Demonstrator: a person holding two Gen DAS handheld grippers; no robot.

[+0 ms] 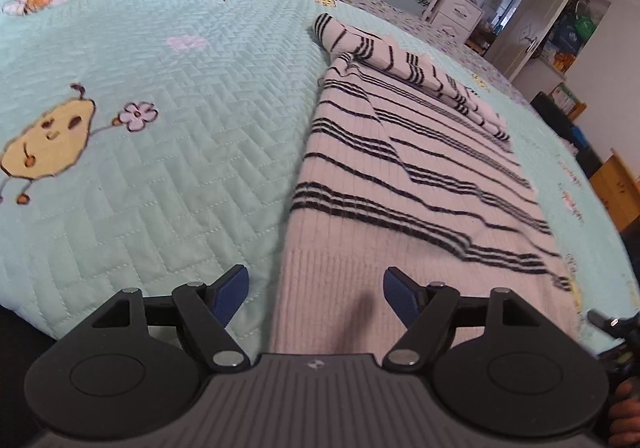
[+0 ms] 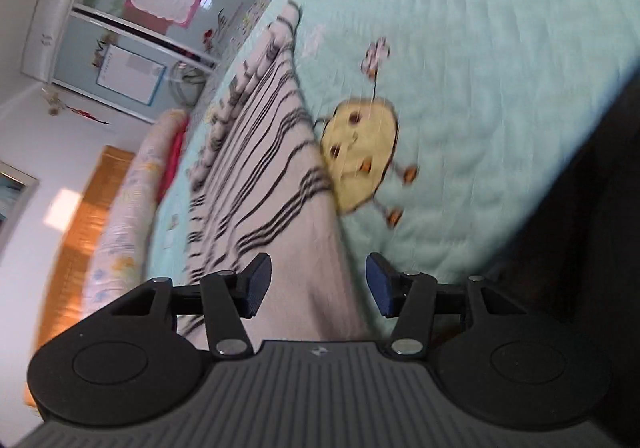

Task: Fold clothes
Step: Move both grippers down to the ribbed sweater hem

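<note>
Both tongs point(image 1: 316, 298) point(image 2: 319, 284) gape over the striped sweater's point(image 1: 400, 188) plain hem.

Loads of open quilt point(image 1: 160, 152) left of the striped sweater point(image 1: 420, 184), nothing in the way; only its folded sleeve point(image 1: 404, 60) bunches up along the far edge

A pale pink ribbed sweater point(image 1: 420, 184) carries bands of thin black stripes. It lies on a mint-green quilted bedspread point(image 1: 168, 176) printed with a yellow pear figure point(image 1: 48, 144), lilac flowers and bees. Each black tool has dark blue pads point(image 1: 230, 294).
</note>
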